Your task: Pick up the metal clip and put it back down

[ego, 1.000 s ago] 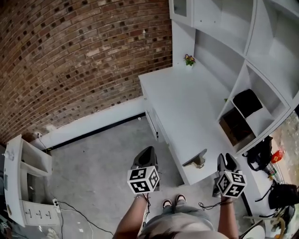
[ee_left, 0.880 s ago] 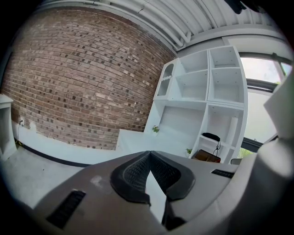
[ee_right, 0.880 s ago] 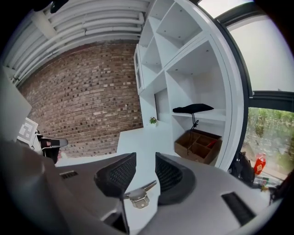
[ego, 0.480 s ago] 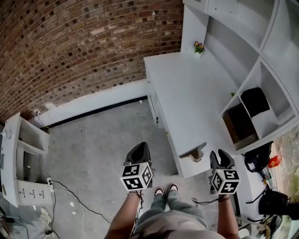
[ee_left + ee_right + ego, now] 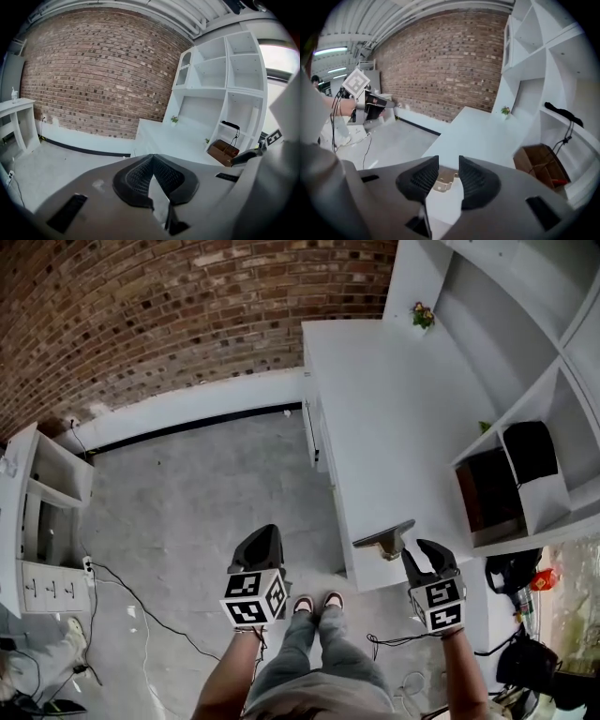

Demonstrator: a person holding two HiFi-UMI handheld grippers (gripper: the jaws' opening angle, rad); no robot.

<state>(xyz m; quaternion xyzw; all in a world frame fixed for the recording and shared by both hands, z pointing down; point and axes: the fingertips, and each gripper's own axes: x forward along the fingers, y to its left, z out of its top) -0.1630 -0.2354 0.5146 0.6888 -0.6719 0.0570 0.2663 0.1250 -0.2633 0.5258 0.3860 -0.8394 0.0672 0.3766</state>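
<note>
The metal clip (image 5: 384, 540) lies on the near corner of the white desk (image 5: 394, 409), with a flat arm sticking out to the left. My right gripper (image 5: 424, 556) is open just right of and behind it, at the desk's edge. In the right gripper view the clip (image 5: 443, 180) shows low in the gap between the right gripper's (image 5: 449, 161) parted jaws, and they do not touch it. My left gripper (image 5: 262, 538) hangs over the floor left of the desk. In its own view the left gripper (image 5: 151, 157) is shut, tips touching, holding nothing.
White shelving stands along the desk's right side, holding a brown box (image 5: 487, 493) and a black bag (image 5: 530, 451). A small potted plant (image 5: 422, 315) sits at the desk's far end. A white cabinet (image 5: 37, 521) and floor cables (image 5: 141, 615) are at left, before a brick wall.
The view has shifted, and the desk now sits higher and further right. My right gripper has closed in on the clip. The left gripper stays shut over the floor.
</note>
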